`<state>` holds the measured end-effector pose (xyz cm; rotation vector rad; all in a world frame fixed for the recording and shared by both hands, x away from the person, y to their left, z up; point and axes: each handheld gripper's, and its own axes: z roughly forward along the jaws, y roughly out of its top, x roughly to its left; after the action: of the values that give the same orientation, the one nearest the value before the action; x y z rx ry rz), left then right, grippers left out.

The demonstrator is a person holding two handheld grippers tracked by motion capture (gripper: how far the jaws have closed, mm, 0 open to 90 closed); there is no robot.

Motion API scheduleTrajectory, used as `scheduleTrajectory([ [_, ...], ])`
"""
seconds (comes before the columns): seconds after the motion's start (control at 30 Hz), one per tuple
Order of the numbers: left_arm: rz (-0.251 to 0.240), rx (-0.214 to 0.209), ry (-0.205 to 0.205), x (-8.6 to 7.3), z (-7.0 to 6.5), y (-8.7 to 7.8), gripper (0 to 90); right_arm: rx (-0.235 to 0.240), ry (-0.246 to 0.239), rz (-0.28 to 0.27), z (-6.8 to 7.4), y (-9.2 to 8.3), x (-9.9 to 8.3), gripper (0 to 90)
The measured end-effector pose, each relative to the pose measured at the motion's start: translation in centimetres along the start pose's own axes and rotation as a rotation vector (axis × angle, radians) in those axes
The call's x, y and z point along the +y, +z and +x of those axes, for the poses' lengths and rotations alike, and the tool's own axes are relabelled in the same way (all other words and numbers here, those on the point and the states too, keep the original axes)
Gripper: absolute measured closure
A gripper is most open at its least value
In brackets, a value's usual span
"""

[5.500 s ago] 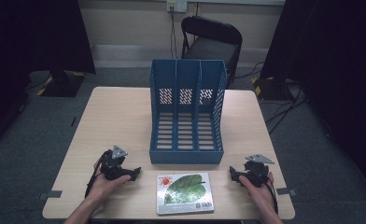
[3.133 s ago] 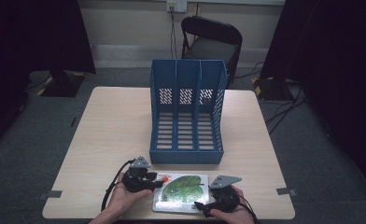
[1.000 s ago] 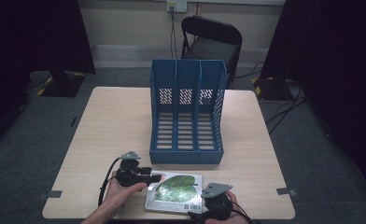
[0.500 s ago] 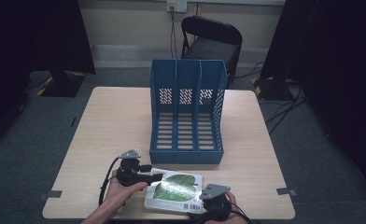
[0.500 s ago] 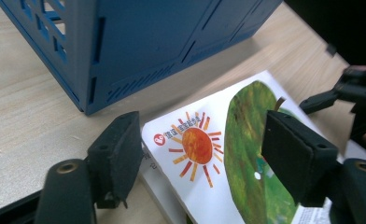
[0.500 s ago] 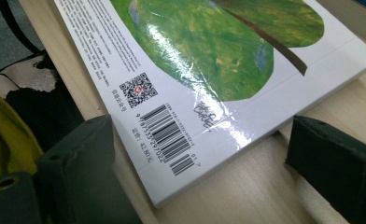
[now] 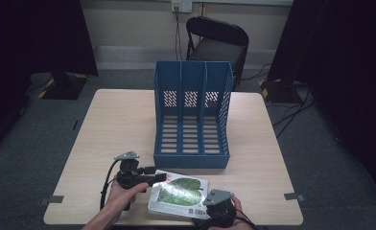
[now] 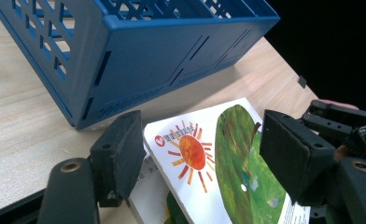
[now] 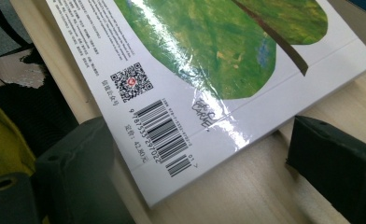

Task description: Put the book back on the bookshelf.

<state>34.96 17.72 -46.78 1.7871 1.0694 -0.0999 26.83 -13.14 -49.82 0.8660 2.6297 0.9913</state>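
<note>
Here, a picture book (image 7: 179, 195) with a green leaf and a red sun on its white cover lay at the near edge of the worktop (image 7: 119, 124), just in front of the blue three-slot file rack (image 7: 192, 115). The book sat tilted, with its near corner over the worktop's edge.

The left hand-held gripper (image 7: 152, 178) was at the book's left edge. In the left gripper view its two black jaws stood apart on either side of the cover's sun corner, one pad beside the edge and the other above the leaf, and neither pressed on the book. Those jaws had just been opening, with the book's corner between them.

The right hand-held gripper (image 7: 214, 205) sat at the book's near right corner. In the right gripper view its jaws were spread wide, one beneath the barcode corner off the worktop's edge, the other resting on the wood just beside the book's side; the pads did not clamp it.

A black folding chair (image 7: 217, 40) stood behind the worktop.
</note>
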Motion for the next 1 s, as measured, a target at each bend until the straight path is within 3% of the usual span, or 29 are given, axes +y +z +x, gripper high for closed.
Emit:
scheduleTrajectory([
  [0.17, -0.012, 0.016, -0.003, 0.1, -0.4, 0.1, 30.2, -0.013, 0.01, -0.002, 0.2, 0.0, 0.0, 5.8],
  [0.3, -0.01, -0.022, -0.005, 0.1, -0.6, -0.1, 32.0, -0.028, 0.026, -0.007, 0.4, 0.1, 0.0, 5.5],
  [0.33, 0.003, -0.063, -0.012, 0.1, -0.6, 0.1, 39.6, -0.046, 0.041, -0.019, 0.7, 0.2, -0.1, 5.6],
  [0.37, 0.017, -0.103, -0.007, 0.0, -0.7, 0.4, 39.6, -0.046, 0.041, -0.019, 0.7, 0.2, -0.1, 5.6],
  [0.4, 0.044, -0.088, 0.026, -0.2, -1.5, 0.9, 37.7, -0.05, 0.044, -0.022, 0.8, 0.3, 0.0, 5.7],
  [0.53, 0.095, -0.103, 0.048, -0.6, -1.7, 1.5, 39.3, -0.04, 0.04, -0.019, 0.6, 0.2, 0.0, 6.2],
  [0.7, 0.134, -0.135, 0.017, -0.9, -1.3, 2.0, 45.0, -0.011, 0.057, -0.03, 0.2, 0.1, 0.1, 9.3],
  [0.73, 0.155, -0.166, 0.02, -0.9, -1.4, 2.3, 47.8, 0.005, 0.059, -0.033, -0.1, 0.1, 0.2, 9.9],
  [0.83, 0.18, -0.175, 0.033, -1.0, -1.6, 2.6, 49.9, 0.004, 0.056, -0.037, -0.1, 0.2, 0.3, 10.1],
  [1.0, 0.198, -0.191, 0.014, -1.0, -1.2, 2.8, 50.9, 0.017, 0.044, -0.032, -0.3, 0.5, 0.7, 9.9],
])
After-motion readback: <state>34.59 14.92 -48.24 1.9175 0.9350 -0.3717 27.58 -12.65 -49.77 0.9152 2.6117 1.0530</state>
